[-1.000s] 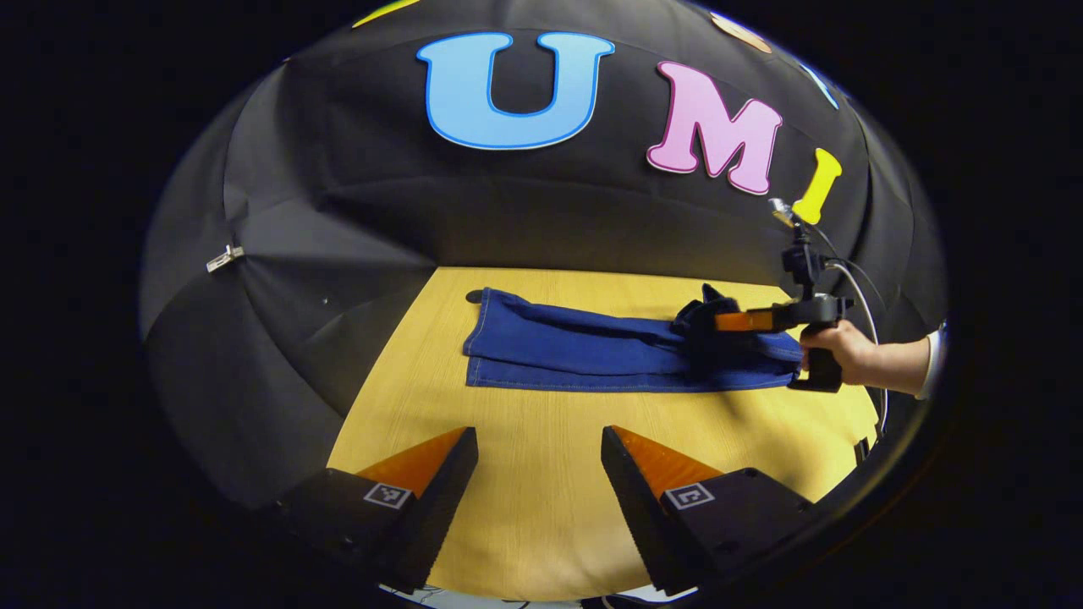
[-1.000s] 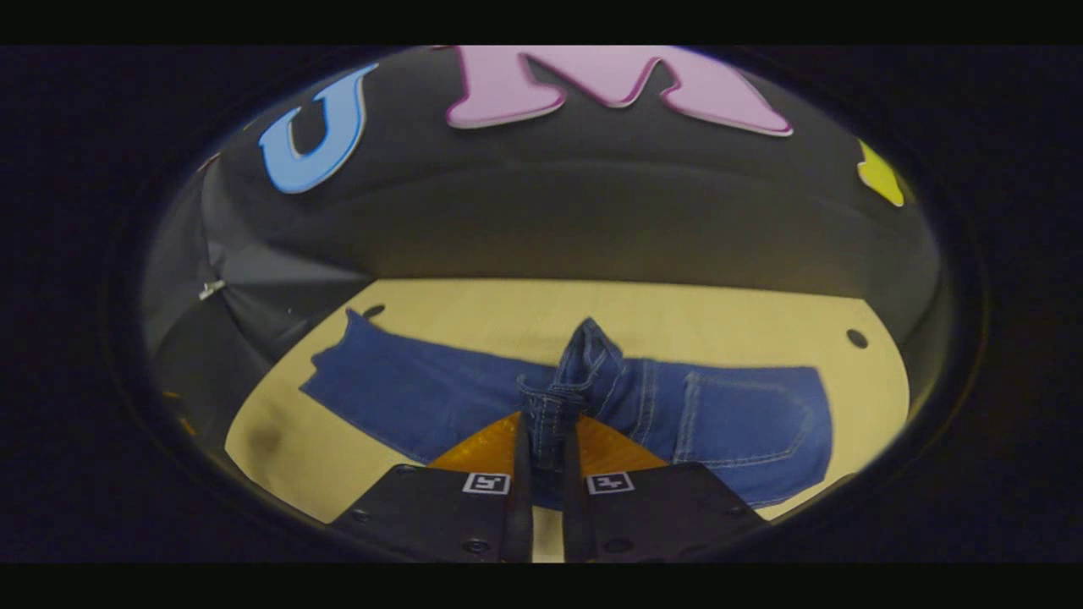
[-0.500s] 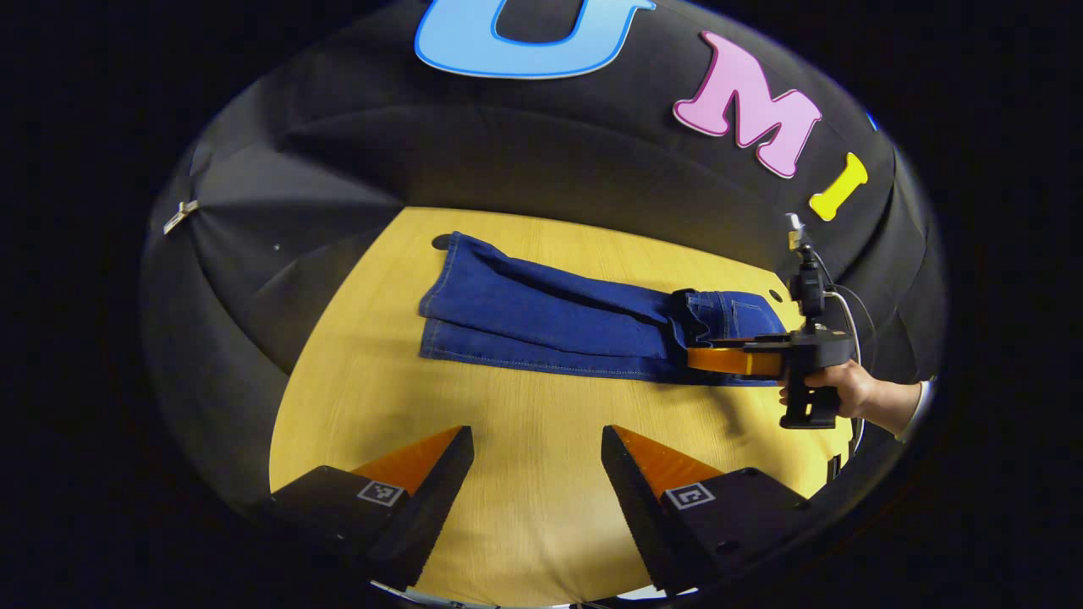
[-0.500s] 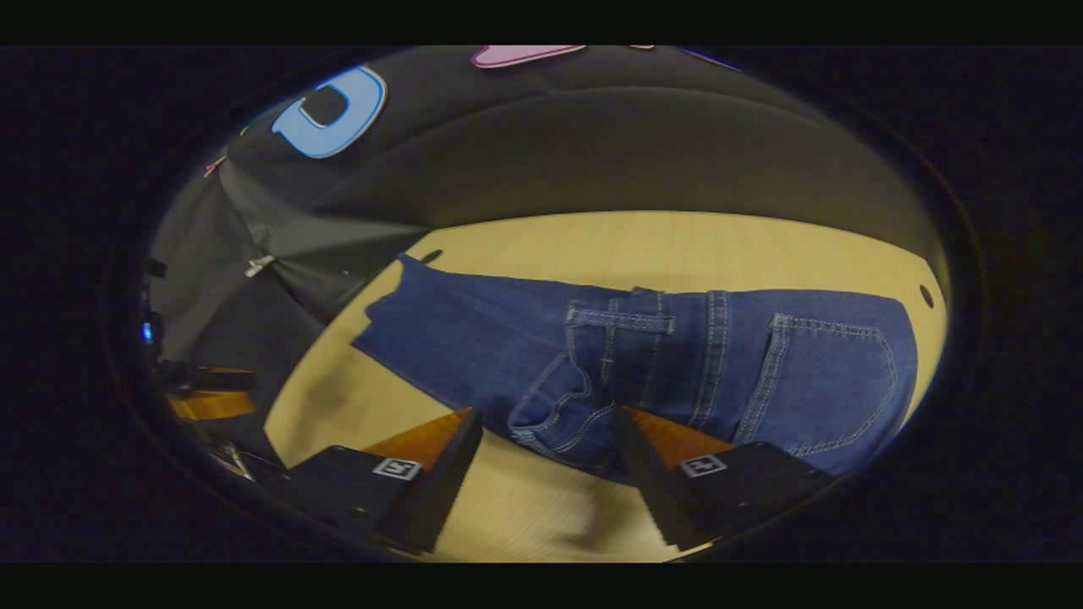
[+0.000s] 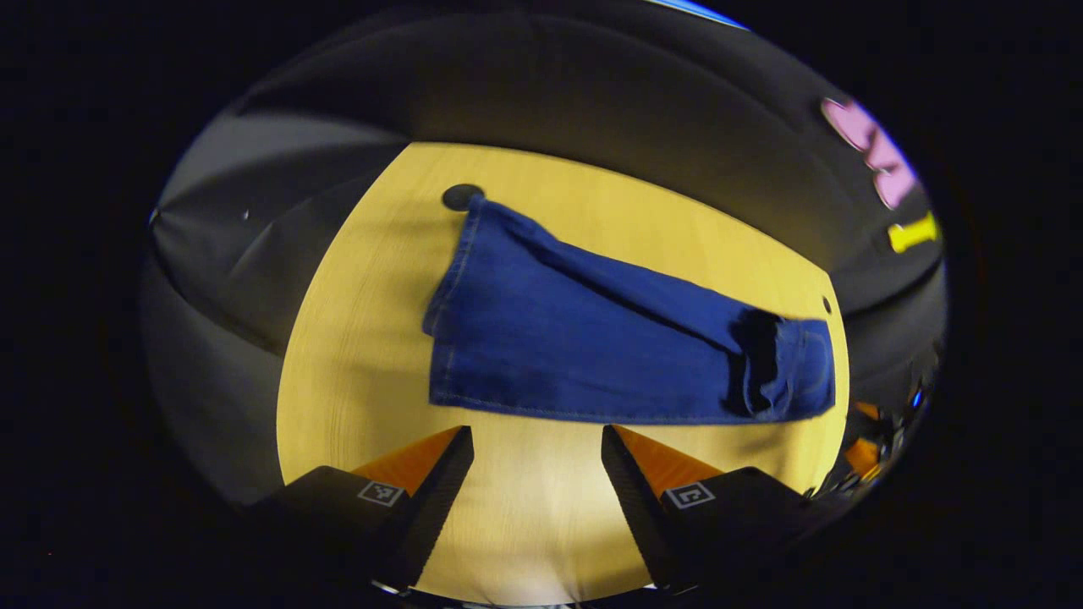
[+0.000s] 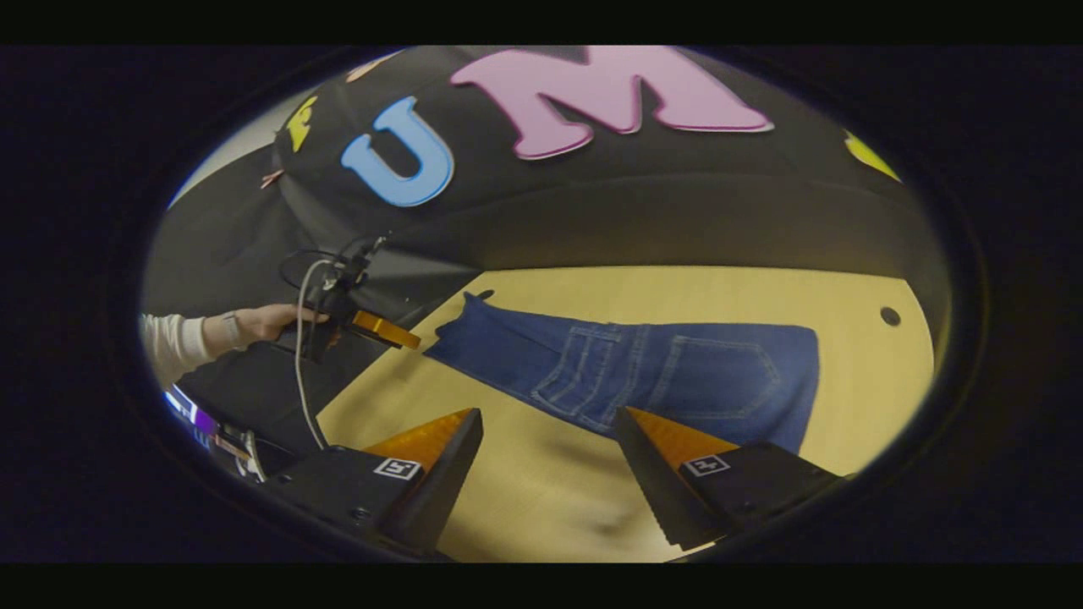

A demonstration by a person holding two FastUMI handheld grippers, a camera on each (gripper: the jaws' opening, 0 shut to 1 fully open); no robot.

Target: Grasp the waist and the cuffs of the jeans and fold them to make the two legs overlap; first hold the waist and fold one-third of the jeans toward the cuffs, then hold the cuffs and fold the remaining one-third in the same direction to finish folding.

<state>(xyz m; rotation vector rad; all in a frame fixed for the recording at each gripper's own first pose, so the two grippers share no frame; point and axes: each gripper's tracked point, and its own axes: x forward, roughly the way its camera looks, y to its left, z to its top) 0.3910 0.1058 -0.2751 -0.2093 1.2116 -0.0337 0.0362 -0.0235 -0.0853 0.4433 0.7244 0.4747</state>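
Right gripper view showed the right gripper (image 6: 548,474) withdrawn, jaws wide and empty, having released the waist, which lay folded over the jeans (image 6: 668,372) along the tabletop (image 6: 541,499) far edge; left gripper (image 5: 536,491) likewise empty, cuffs fold outstanding.

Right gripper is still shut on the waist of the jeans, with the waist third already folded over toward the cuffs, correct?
Not quite. The right gripper is open, its fingers spread over bare table and pressing on nothing, as the right gripper view shows. The rest holds: the waist third of the jeans lies folded toward the cuffs.
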